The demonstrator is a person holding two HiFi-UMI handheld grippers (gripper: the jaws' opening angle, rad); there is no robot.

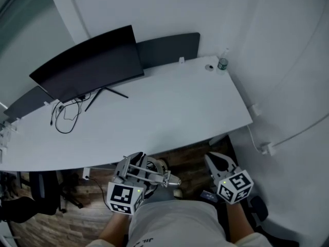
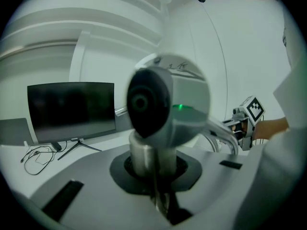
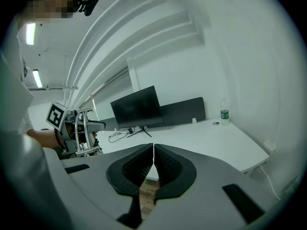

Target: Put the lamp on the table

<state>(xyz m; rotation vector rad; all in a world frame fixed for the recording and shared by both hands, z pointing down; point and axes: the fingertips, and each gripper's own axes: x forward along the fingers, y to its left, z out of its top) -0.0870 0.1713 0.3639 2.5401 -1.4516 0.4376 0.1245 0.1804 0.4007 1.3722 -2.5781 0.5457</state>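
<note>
White table (image 1: 169,112) with black monitor (image 1: 90,63) against wall (image 1: 180,9)

all three views face the white table (image 1: 169,107).

Dim, cool light, ceiling tube (image 3: 30,34) glaring, fisheye-bent edges, close lamp (image 2: 165,104) blurred

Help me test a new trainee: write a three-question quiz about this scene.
1. True or false: the right gripper is shut and empty.
2. What holds the lamp? A left gripper; B right gripper; C neither.
3. Fill in: in the head view, a ____ stands at the far right corner of the table.
Key: 1 true; 2 A; 3 bottle.
</note>
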